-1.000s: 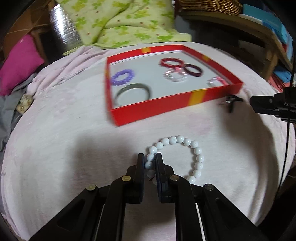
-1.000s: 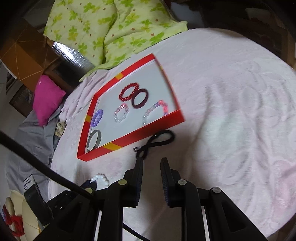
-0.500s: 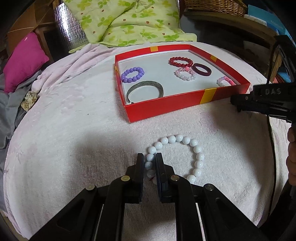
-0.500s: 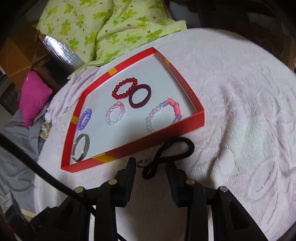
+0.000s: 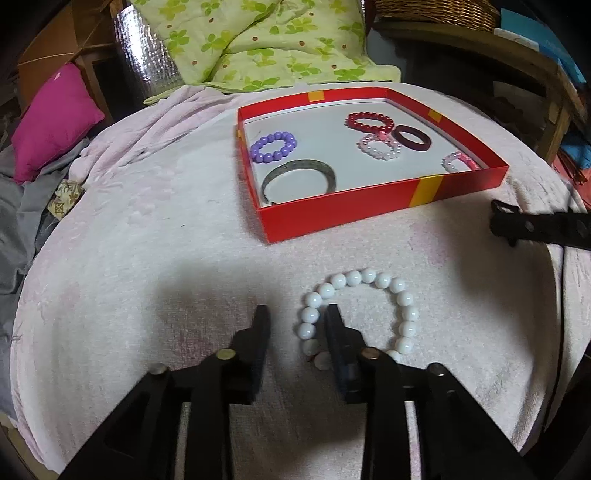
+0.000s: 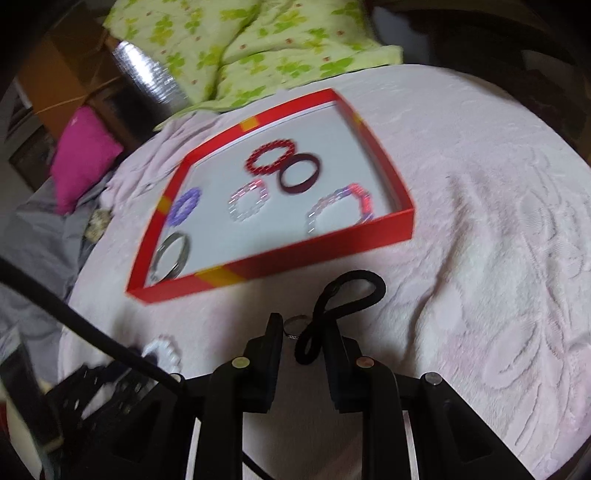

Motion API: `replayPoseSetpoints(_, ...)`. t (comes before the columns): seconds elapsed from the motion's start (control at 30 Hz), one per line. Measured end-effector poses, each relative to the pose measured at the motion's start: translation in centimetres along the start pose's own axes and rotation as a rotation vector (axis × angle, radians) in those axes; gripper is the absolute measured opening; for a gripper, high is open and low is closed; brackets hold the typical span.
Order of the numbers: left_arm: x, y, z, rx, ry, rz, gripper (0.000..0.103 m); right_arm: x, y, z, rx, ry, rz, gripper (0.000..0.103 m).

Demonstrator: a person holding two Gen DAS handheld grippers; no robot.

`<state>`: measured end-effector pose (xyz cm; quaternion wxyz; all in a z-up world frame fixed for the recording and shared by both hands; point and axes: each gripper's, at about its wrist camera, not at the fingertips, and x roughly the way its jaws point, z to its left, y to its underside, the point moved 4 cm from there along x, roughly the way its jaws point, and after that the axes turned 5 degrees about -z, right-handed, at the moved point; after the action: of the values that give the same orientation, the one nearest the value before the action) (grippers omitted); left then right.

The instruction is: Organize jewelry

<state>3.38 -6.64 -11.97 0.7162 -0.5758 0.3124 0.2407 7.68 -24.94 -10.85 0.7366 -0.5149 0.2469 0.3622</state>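
A white bead bracelet (image 5: 369,275) lies on the pale pink blanket (image 5: 147,240). My left gripper (image 5: 297,314) is opening around the bracelet's left side. Its beads sit between the fingers, and the left pad stands clear of them. The red box (image 5: 369,208) beyond holds several bracelets, among them a purple bead one (image 5: 273,147) and a grey bangle (image 5: 299,177). In the right wrist view my right gripper (image 6: 303,326) is closing. A black hair tie (image 6: 347,295) has its lower loop between the fingers. A small silver ring (image 6: 295,323) lies there too. The pads do not press on either.
A green floral quilt (image 5: 258,44) and a pink pillow (image 5: 55,122) lie behind the box. A wicker basket (image 5: 432,14) stands on a wooden shelf at the far right. Grey cloth (image 5: 18,229) hangs off the left edge. A black cable (image 6: 92,332) crosses the right wrist view.
My left gripper, shut on the white bracelet's beads before, has spread its jaws. My right gripper has come closer to the black hair tie, which now lies between its fingers.
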Motion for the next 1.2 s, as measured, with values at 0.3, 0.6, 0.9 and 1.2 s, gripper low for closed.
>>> replayPoseSetpoints(0.3, 0.5, 0.1, 1.7, -0.072, -0.006, 0.010, 0.064, -0.2, 3.3, 3.5, -0.249, 0.098, 0.000, 0.023)
replayPoseSetpoints(0.6, 0.7, 0.1, 1.9, -0.070, -0.014, 0.000, 0.075, 0.0, 4.2, 4.5, -0.362, 0.190, -0.034, 0.023)
replayPoseSetpoints(0.9, 1.0, 0.1, 2.4, -0.072, -0.012, -0.009, 0.083, 0.2, 4.4, 4.9, -0.390, 0.214, -0.045, 0.024)
replayPoseSetpoints(1.2, 1.2, -0.1, 2.4, -0.065, -0.010, 0.002, 0.084, 0.4, 4.5, 5.1, -0.414, 0.222, -0.050, 0.024)
